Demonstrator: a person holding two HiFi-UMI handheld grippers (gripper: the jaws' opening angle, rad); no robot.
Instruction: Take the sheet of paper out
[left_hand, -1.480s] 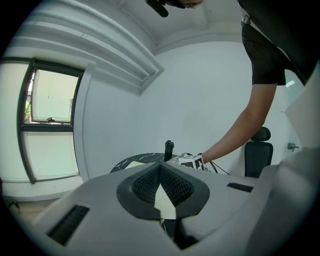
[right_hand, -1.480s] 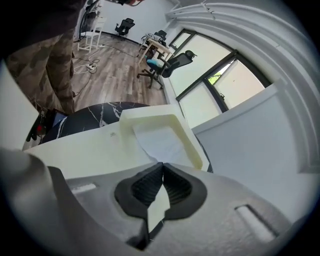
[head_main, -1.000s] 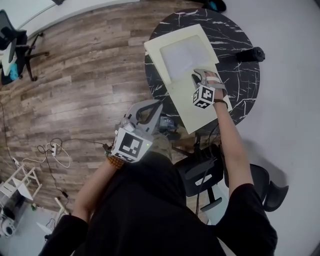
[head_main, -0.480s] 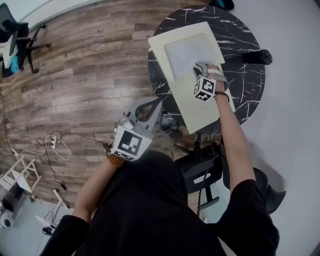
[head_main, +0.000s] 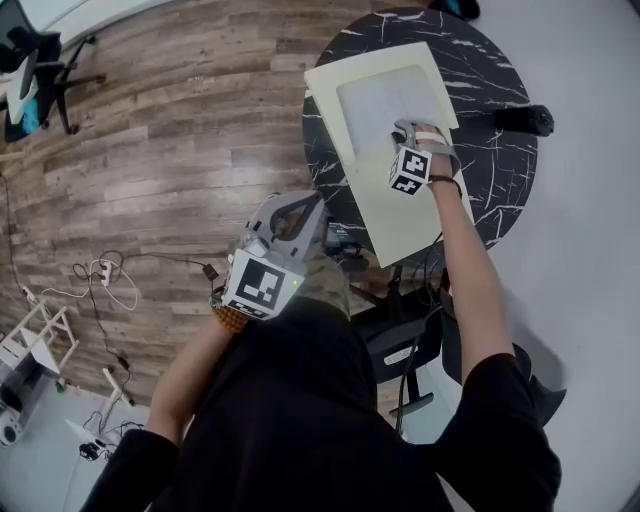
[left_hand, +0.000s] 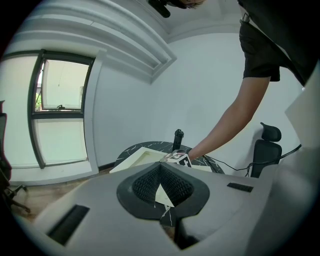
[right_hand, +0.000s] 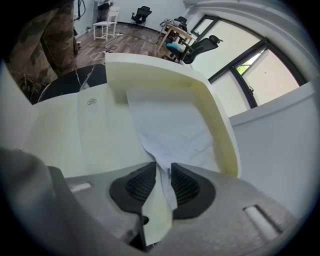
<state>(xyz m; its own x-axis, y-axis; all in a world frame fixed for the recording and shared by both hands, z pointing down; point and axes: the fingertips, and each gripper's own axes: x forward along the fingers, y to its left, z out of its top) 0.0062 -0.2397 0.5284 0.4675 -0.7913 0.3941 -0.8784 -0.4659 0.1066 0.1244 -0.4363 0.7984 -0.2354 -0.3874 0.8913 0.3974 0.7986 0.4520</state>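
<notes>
White sheet of paper (head_main: 385, 105) inside a cream folder (head_main: 400, 215).
The folder lies flat on the round black marbled table (head_main: 490, 170), one corner overhanging its edge. The sheet rests in the folder's far half, framed by a raised cream rim, and its near edge is lifted in a crease.

I see a round black table (head_main: 487, 190) mostly covered by an open cream folder (head_main: 398, 218) — bare marble is left mainly along its right and far edges, where a black cylinder (head_main: 523, 121) stands near the rim. Left of the table the wood floor (head_main: 170, 150) lies open; on my side a black chair (head_main: 395, 345) crowds the table's edge.
</notes>
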